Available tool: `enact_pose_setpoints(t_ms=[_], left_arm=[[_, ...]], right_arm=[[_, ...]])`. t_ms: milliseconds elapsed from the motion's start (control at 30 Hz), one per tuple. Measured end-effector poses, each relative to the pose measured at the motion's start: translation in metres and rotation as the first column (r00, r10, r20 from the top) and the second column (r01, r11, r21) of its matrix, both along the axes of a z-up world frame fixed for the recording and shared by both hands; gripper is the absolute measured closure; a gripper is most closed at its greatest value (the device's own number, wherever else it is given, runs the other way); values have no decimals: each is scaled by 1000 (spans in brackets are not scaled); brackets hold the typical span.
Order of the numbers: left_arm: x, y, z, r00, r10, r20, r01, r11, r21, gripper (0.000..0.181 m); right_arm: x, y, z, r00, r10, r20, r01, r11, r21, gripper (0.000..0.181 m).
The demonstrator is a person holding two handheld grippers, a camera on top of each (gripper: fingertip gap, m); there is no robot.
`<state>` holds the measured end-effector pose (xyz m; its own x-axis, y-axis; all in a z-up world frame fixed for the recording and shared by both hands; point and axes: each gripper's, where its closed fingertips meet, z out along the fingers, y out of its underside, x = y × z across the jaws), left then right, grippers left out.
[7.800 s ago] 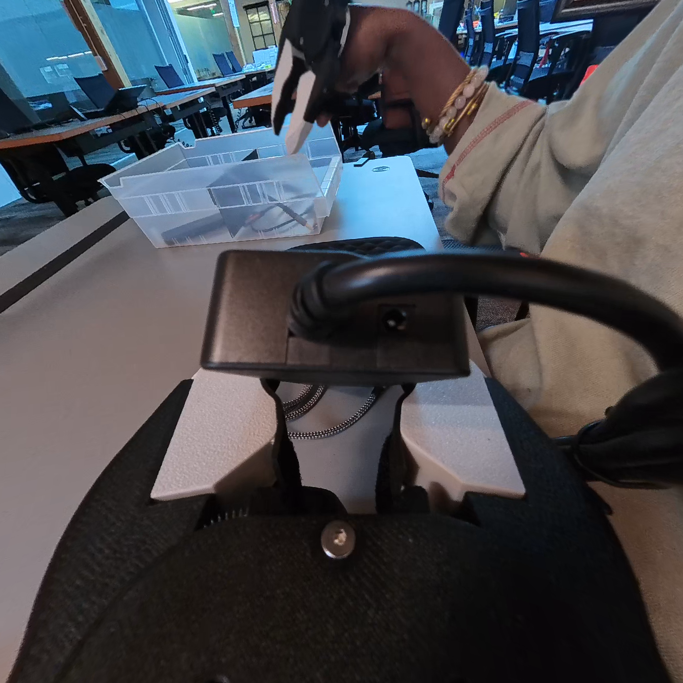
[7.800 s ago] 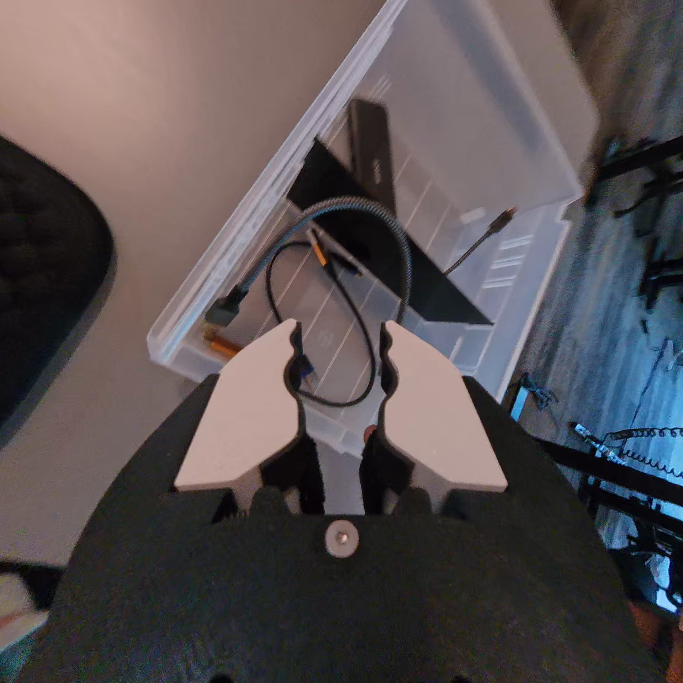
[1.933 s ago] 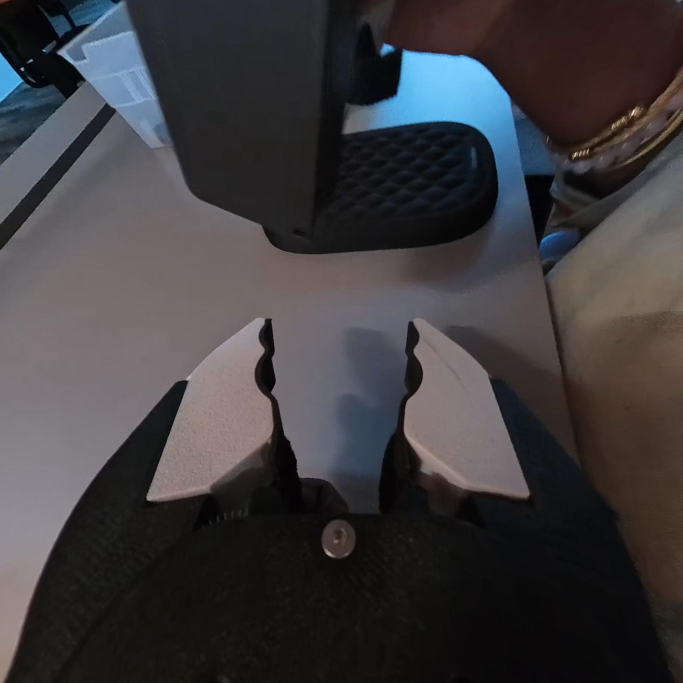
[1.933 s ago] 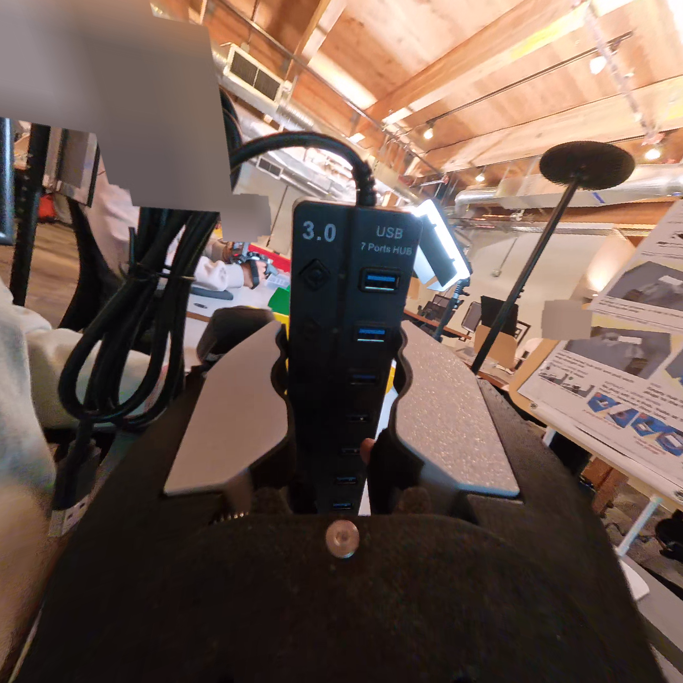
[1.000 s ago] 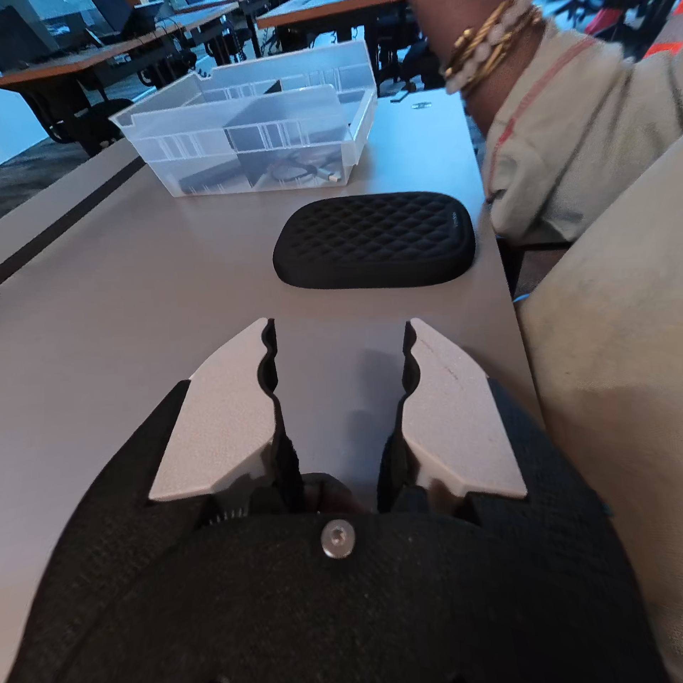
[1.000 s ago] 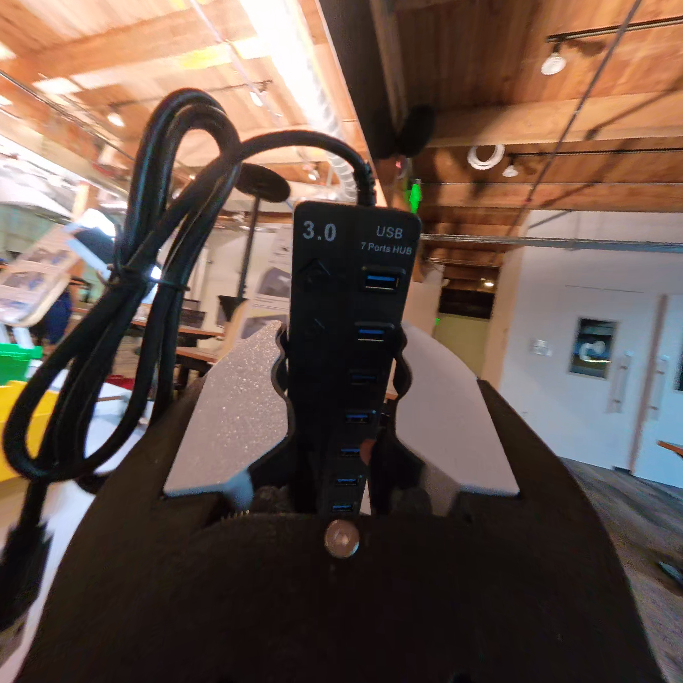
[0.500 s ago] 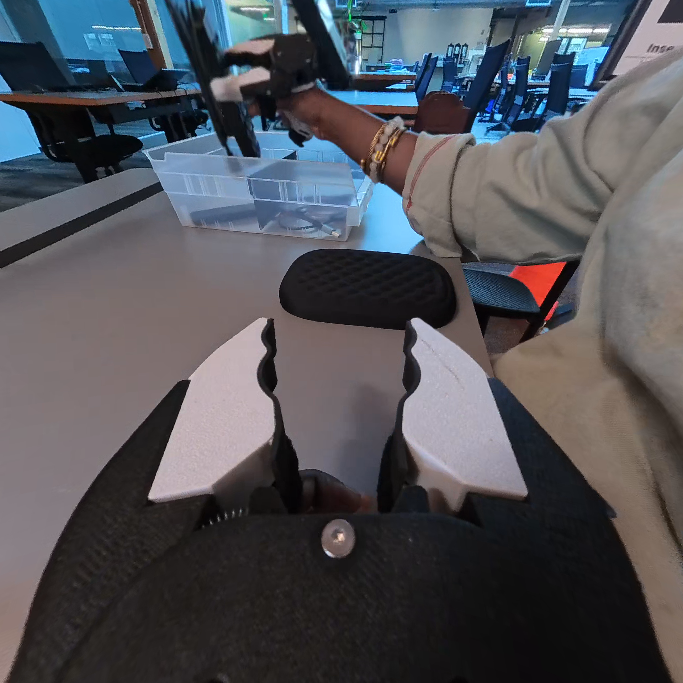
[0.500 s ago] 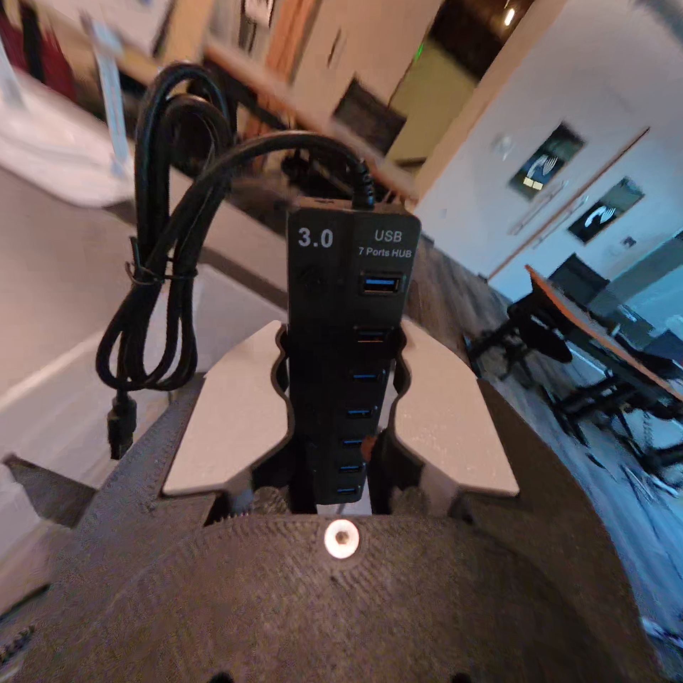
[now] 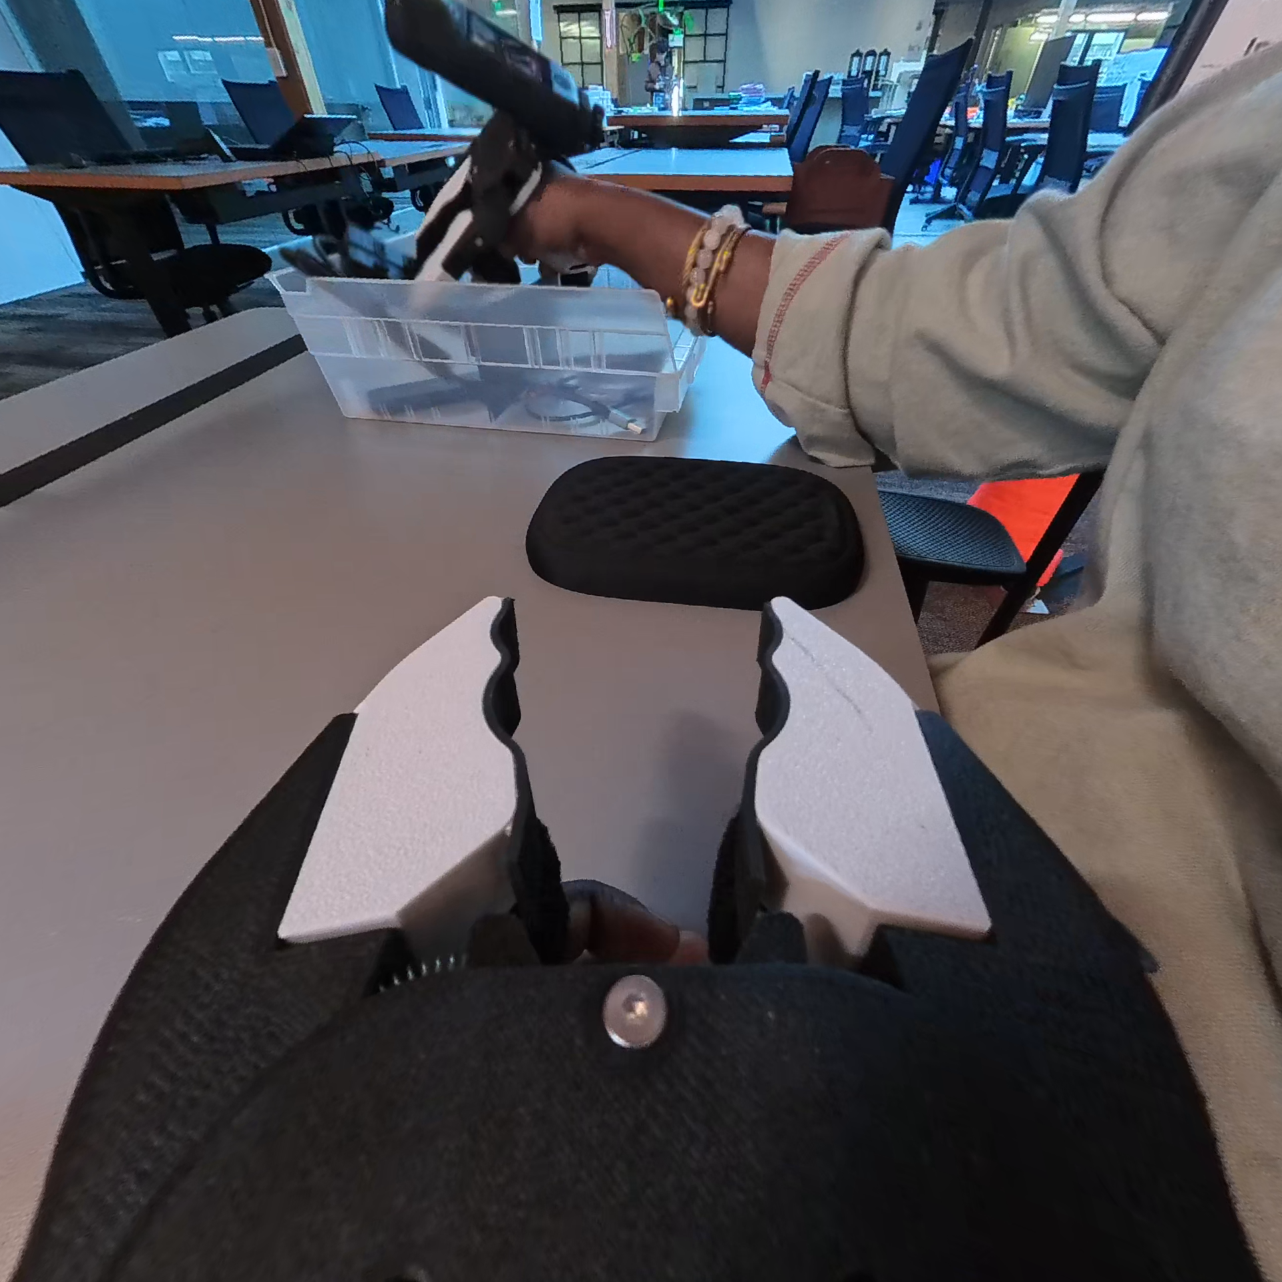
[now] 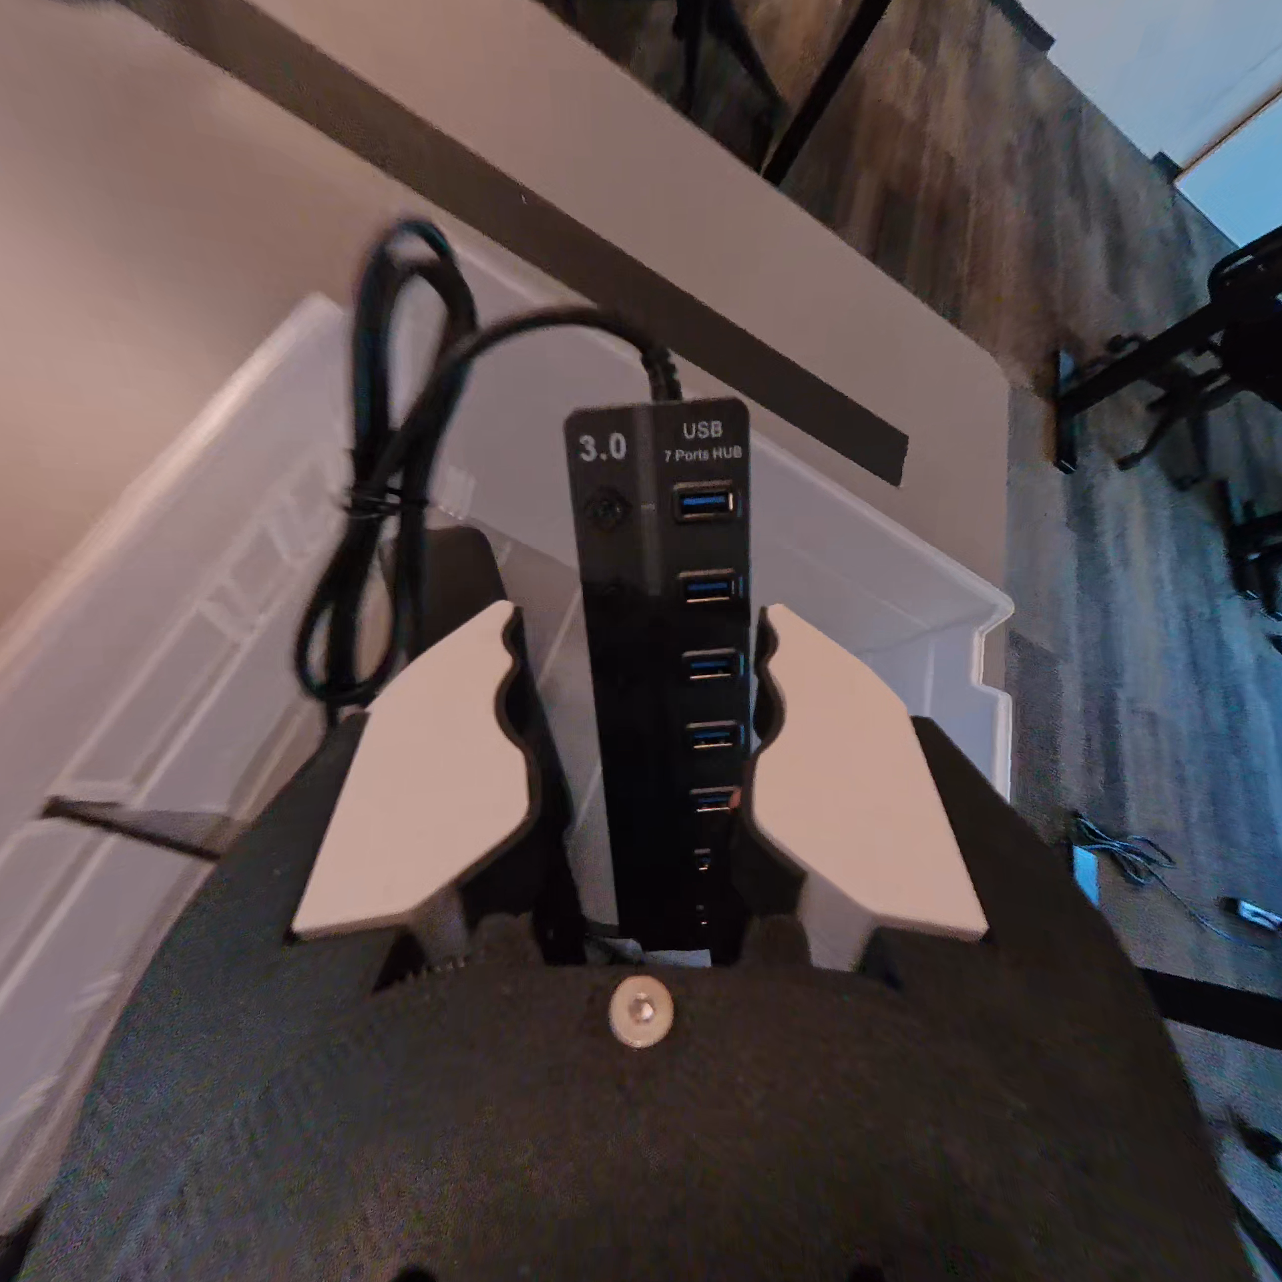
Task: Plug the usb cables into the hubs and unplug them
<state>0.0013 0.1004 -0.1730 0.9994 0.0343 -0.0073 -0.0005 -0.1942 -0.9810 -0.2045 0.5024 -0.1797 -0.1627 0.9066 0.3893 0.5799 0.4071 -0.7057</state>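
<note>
1. My left tongs [image 9: 637,669] are hovering low over the grey bench [image 9: 208,590], their white fingers [image 9: 430,777] gaping wide and gripping nothing; only bare bench surface is showing between them.
2. A black quilted pad [image 9: 696,531] is lying on the bench just ahead of those tongs, near the right edge.
3. Beyond the pad, a clear plastic bin [image 9: 485,347] is sitting on the bench, with a dark hub-like bar and coiled usb cables [image 9: 569,409] lying at its bottom.
4. My right tongs [image 10: 637,676] are pointing down over that bin [image 10: 173,624], and the left view is showing them [image 9: 444,236] reaching over its far side, at the end of a braceleted hand [image 9: 576,229] and a pale sleeve [image 9: 971,312].
5. The black hub [image 10: 659,624] is standing lengthwise between the right fingers [image 10: 853,777]. The fingers are looking spread: a strip of bin is showing between the left finger and the hub, while the right finger is lying against the hub's edge. I am not able to tell whether the hub is really being pinched.
6. The hub's own black lead [image 10: 388,472], bundled with a tie, is looping from its far end and hanging over the bin; its blue ports are facing the camera with nothing plugged in.
</note>
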Motion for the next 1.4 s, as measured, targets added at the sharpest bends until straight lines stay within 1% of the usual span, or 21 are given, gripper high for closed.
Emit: enact_pose_setpoints(t_ms=[67, 133, 233, 300, 367, 467, 533, 567, 667, 700, 733, 767, 833, 867, 900, 1033, 1200, 1300, 1400], left_arm=[[0, 0, 0, 1000, 1, -4, -1, 1000, 0, 115], [0, 0, 0, 1000, 1, -7, -1, 1000, 1, 115], [0, 0, 0, 1000, 2, -9, -2, 1000, 1, 115], [0, 0, 0, 1000, 3, -12, -3, 1000, 0, 115], [1, 0, 0, 1000, 4, -18, -4, 1000, -2, 115], [2, 0, -1, 999, 5, -33, -5, 1000, -5, 115], [2, 1, -1, 999, 3, -40, -4, 1000, -8, 115], [2, 1, -2, 999, 2, -41, -3, 1000, -10, 115], [2, 1, -2, 999, 2, -42, -3, 1000, -10, 115], [2, 1, -2, 999, 3, -42, -4, 1000, -10, 115], [2, 1, -2, 999, 4, -40, -4, 1000, -10, 115], [2, 1, -2, 999, 4, -38, -4, 1000, -11, 115], [2, 1, -2, 999, 4, -34, -5, 1000, -11, 116], [2, 1, -2, 999, 4, -33, -5, 1000, -11, 116], [2, 1, -2, 999, 4, -32, -4, 1000, -11, 116], [2, 1, -2, 1000, 3, -31, -3, 1000, -13, 116], [2, 1, -2, 999, 2, -35, -2, 1000, -16, 116], [3, 1, -2, 999, 1, -38, -1, 1000, -16, 116], [3, 2, -3, 999, -1, -47, 0, 1000, -22, 116]], right_arm=[[7, -9, 14, 999, 6, -45, -7, 1000, -25, 109], [23, -19, 30, 997, 8, -81, -10, 1000, -25, 100], [65, -47, 49, 991, 3, -134, -14, 997, -81, 92], [100, -78, 57, 980, 31, -195, -65, 984, -168, 92], [135, -110, 56, 969, 87, -230, -143, 960, -241, 92], [179, -148, 37, 963, 196, -182, -243, 926, -288, 93], [194, -162, 23, 963, 238, -128, -265, 923, -278, 97], [198, -165, 14, 965, 247, -87, -261, 929, -262, 94], [205, -156, -21, 975, 193, 114, -177, 975, -134, 95], [206, -152, -30, 971, 168, 171, -155, 984, -89, 95], [203, -149, -36, 969, 149, 199, -140, 988, -59, 100], [197, -147, -39, 972, 128, 196, -123, 992, -40, 110], [183, -133, -36, 992, 31, 125, -36, 999, 40, 156], [178, -129, -33, 997, 4, 81, -10, 997, 72, 169], [173, -131, -32, 999, 15, 51, -19, 998, 68, 168], [155, -159, -31, 994, 101, -37, -102, 994, -31, 164], [141, -182, -31, 989, 146, -35, -147, 989, -6, 161], [132, -190, -32, 990, 138, -25, -138, 990, 26, 161], [122, -200, -31, 987, 157, -26, -156, 988, 23, 160]])
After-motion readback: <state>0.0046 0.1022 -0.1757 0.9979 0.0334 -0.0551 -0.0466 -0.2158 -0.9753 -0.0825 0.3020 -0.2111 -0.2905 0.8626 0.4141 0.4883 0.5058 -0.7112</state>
